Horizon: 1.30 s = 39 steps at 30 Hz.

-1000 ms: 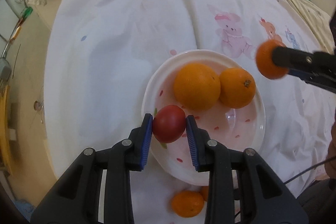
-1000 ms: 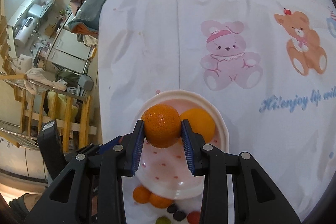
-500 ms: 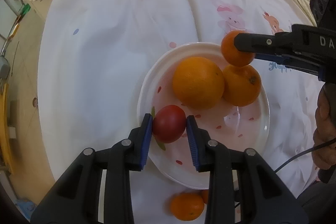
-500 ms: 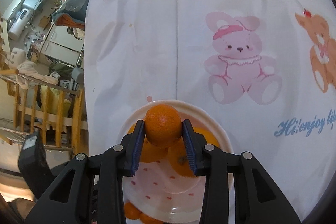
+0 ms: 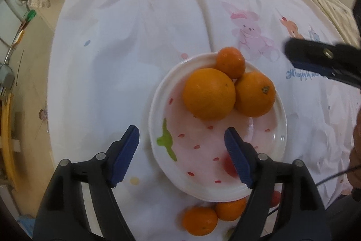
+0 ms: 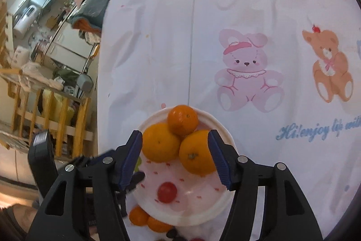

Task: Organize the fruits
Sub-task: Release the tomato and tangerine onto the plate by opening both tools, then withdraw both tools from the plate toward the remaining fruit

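A white plate with red dots sits on the cloth-covered table. It holds two large oranges, a small mandarin at its far rim, and a red tomato near its front. My left gripper is open and empty above the plate's near-left part. My right gripper is open and empty above the plate; it also shows in the left wrist view at the right.
Two more mandarins lie on the cloth just in front of the plate. The white tablecloth has bunny and bear prints. A wooden rack and clutter stand beyond the table's left edge.
My left gripper opened and let the tomato go onto the plate. My right gripper opened, left the mandarin at the plate's far rim and drew back to the right.
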Each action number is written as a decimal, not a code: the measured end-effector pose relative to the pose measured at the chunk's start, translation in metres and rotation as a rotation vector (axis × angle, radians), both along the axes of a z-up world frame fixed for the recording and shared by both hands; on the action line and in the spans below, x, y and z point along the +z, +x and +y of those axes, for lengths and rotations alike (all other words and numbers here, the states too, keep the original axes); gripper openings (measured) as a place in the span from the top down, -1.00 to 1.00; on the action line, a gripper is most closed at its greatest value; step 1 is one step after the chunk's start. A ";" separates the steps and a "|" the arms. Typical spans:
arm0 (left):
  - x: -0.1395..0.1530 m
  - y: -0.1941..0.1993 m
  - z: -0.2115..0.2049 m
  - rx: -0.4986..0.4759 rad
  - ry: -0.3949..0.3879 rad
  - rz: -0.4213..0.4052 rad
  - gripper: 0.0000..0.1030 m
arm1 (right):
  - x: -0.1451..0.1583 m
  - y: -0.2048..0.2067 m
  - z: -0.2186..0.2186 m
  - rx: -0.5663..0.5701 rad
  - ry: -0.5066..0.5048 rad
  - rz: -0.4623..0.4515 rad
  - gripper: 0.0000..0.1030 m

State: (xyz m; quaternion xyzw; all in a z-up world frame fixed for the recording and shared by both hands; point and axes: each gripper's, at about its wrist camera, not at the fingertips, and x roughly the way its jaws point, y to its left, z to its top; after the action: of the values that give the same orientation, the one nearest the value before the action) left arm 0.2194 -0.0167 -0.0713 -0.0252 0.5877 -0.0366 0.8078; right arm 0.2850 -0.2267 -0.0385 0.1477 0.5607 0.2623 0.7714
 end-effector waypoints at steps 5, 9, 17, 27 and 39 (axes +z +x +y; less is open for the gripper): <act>0.010 -0.003 0.009 0.028 -0.003 -0.032 -0.46 | 0.011 -0.021 -0.012 -0.025 0.028 -0.014 -0.46; 0.016 -0.009 0.010 0.046 -0.015 -0.050 -0.46 | 0.013 -0.035 -0.025 -0.071 0.044 -0.006 -0.46; 0.036 -0.033 0.019 0.075 -0.028 -0.082 -0.46 | 0.026 -0.074 -0.054 -0.149 0.079 -0.016 -0.57; 0.062 -0.072 0.029 0.076 -0.015 -0.141 -0.46 | 0.034 -0.124 -0.074 -0.216 0.096 -0.024 -0.65; 0.050 -0.121 0.021 0.010 0.016 -0.092 -0.46 | 0.027 -0.170 -0.083 -0.261 0.123 -0.008 -0.65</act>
State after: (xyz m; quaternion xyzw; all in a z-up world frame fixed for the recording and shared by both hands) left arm 0.0987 0.0047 -0.0213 -0.0201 0.5500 -0.0291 0.8344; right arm 0.1154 -0.3101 -0.0119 0.2652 0.5167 0.1943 0.7905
